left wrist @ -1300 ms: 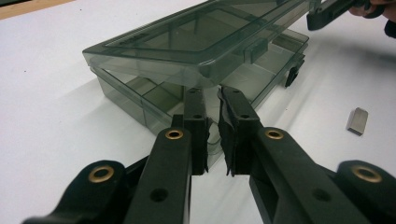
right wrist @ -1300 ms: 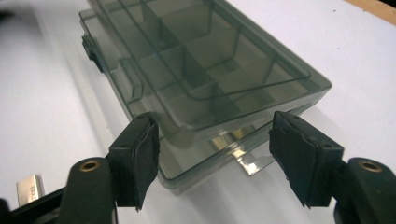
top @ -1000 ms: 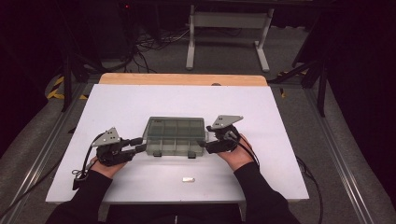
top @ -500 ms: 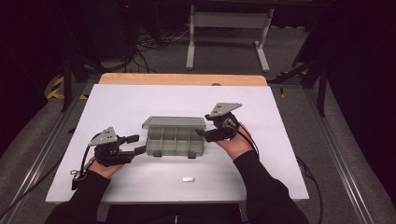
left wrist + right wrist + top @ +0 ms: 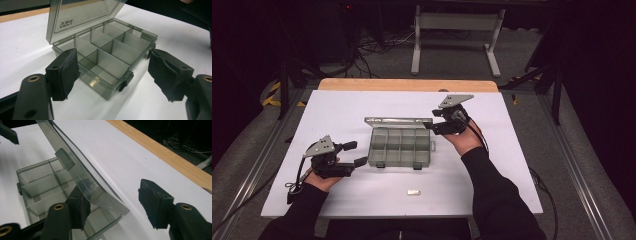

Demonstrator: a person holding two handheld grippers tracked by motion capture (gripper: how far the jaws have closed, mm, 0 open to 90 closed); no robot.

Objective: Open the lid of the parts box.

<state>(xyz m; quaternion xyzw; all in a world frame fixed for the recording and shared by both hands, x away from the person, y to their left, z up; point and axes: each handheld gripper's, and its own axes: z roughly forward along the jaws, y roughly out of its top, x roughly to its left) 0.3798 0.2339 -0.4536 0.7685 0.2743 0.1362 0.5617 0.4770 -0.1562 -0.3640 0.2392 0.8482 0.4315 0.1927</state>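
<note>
Now the step in hand seems to be opening the compartment box (image 5: 399, 145), which lies in the middle of the bench (image 5: 522, 165). The right tongs (image 5: 435, 125) lift the lid (image 5: 398, 121); their jaws have just been closing, one pad under its corner, not yet pressing. The left tongs (image 5: 357, 154), just opening, stand empty beside the box. Next, I think, the lid must be pushed fully back.

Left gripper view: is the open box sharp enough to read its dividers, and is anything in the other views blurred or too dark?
Left gripper view: the box is sharp, its dividers distinct; the print on its lid reads mirrored. Right gripper view: lid edge slightly soft, translucent plastic dims what lies behind. High view: white table evenly lit, surroundings nearly black; the small piece near the front edge is too small to identify.
</note>
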